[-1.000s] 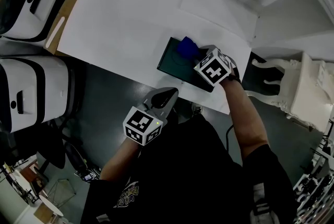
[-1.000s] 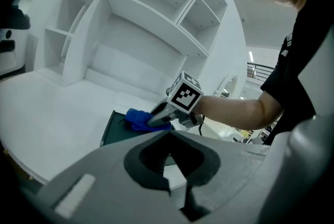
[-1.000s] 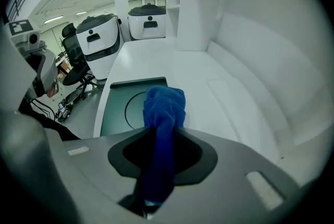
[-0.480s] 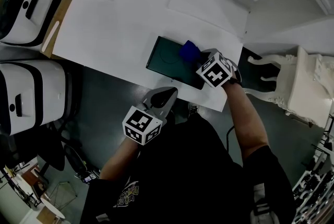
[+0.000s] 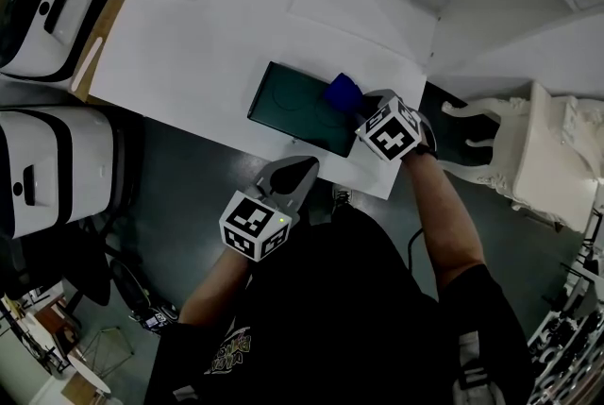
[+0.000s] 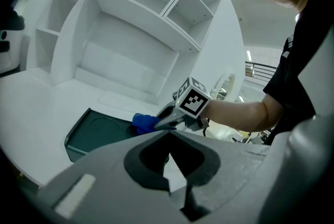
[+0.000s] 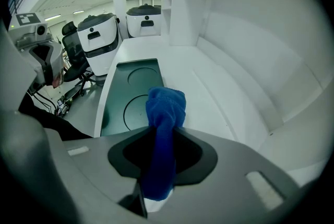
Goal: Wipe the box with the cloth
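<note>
A dark green flat box with round recesses lies on the white table, near its front edge. My right gripper is shut on a blue cloth, which rests on the box's right end. In the right gripper view the cloth bunches between the jaws and hangs over the box. My left gripper hovers off the table's front edge, below the box, jaws together and nothing in them. From the left gripper view I see the box, cloth and right gripper.
White shelving backs the table. Two white-and-black machines stand at the left, beside a wooden board. A white ornate chair stands at the right. The floor below is dark.
The right gripper has dragged the blue cloth from the box's middle toward its right end. The left gripper has stayed in place.
</note>
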Tool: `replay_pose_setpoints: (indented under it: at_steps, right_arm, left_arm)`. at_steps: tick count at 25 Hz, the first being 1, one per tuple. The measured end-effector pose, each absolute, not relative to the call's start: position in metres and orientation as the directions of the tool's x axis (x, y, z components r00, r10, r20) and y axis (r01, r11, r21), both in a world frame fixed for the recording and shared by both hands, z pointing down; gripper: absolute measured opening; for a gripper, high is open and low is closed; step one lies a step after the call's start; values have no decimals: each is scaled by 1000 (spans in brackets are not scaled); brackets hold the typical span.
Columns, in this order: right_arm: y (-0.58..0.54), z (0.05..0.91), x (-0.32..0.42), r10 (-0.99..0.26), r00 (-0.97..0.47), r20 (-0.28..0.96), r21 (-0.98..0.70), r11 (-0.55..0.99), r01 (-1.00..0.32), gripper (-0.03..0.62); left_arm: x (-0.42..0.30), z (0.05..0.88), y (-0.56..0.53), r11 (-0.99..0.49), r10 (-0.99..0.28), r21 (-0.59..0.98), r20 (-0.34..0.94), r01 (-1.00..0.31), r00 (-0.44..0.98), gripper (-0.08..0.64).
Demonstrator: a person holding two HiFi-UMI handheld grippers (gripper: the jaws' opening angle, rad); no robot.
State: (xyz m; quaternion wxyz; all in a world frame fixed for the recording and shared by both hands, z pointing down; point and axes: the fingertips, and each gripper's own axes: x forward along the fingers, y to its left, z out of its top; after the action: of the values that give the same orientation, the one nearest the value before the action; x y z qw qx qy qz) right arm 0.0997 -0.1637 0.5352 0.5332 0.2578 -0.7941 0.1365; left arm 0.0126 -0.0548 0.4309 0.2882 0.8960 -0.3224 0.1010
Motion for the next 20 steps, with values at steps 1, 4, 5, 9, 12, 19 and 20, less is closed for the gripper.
replay_pose_setpoints:
  at_steps: [1, 4, 5, 9, 12, 19, 20]
  right_arm:
    - [-164, 535, 100, -264, -303, 916, 56, 830, -554, 121]
    - [-162, 535, 102, -266, -318, 910, 53, 835, -547, 121]
    - [-162, 535, 101, -267, -322, 908, 53, 837, -544, 121]
    - [-162, 534, 102, -273, -339, 900, 56, 845, -531, 121]
    - [-160, 533, 103, -269, -349, 898, 54, 853, -519, 121]
    - [-147, 516, 112, -302, -424, 854, 39, 850, -526, 121]
    - [-143, 510, 113, -310, -447, 839, 27, 844, -535, 121]
  left_arm:
    - [15, 431, -54, -624, -522, 451, 367, -638, 770, 0]
    - [21, 430, -50, -614, -532, 450, 370, -648, 762, 0]
    - [23, 430, -48, -611, -537, 449, 371, -652, 758, 0]
    - [28, 431, -44, -592, -557, 445, 377, -672, 740, 0]
    - [31, 432, -41, -578, -571, 445, 380, -684, 728, 0]
    - [43, 434, -35, -555, -593, 442, 384, -705, 708, 0]
    - [44, 435, -34, -550, -595, 444, 386, -707, 705, 0]
